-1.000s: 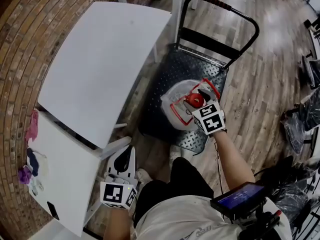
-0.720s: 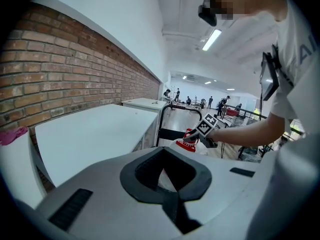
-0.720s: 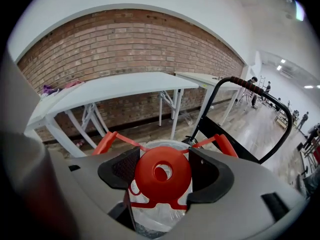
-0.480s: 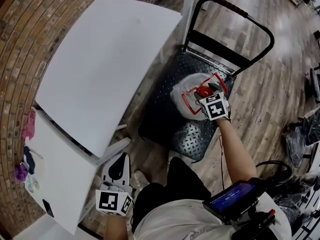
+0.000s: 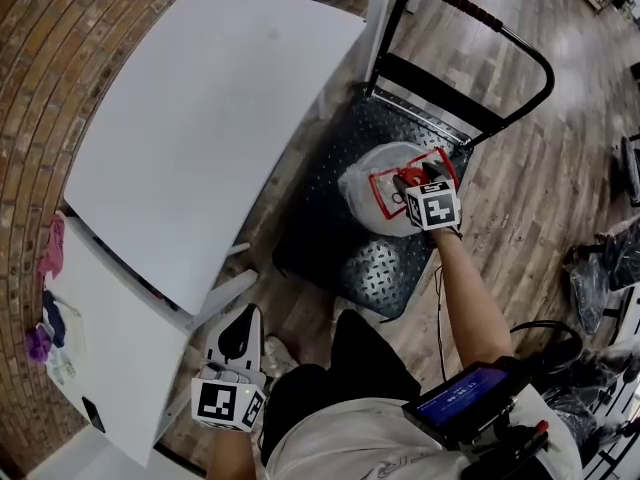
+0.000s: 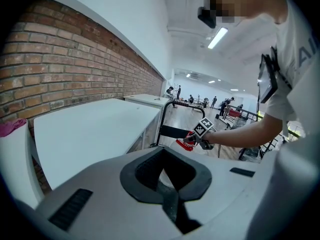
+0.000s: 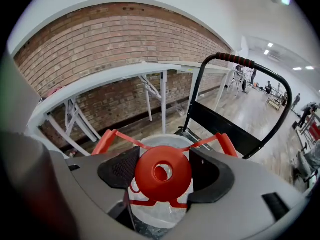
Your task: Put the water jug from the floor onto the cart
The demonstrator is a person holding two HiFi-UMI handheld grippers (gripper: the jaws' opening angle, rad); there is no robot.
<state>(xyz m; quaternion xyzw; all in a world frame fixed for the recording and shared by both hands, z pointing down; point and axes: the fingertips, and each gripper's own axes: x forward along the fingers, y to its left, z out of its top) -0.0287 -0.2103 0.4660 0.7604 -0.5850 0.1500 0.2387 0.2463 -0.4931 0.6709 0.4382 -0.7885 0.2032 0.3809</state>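
Two grippers are in view, but only the right gripper (image 7: 162, 173) is working: its jaws are closed partway, pressed to either side of the red knob (image 7: 162, 159) on top of the water jug (image 5: 365, 193). The jug hangs or stands directly beneath it, over the cart (image 5: 330, 238) deck, with the cart's push handle (image 7: 235, 59) just beyond the jaws. Whether the jug's base bears fully on the deck cannot be told. This looks like the set-down step, nearly done. Next, the jug needs settling upright before the jaws part and lift clear of its red carrying frame (image 7: 107, 139). The left gripper (image 6: 167, 191), jaws together and empty, idles beside a white table (image 5: 200, 118).
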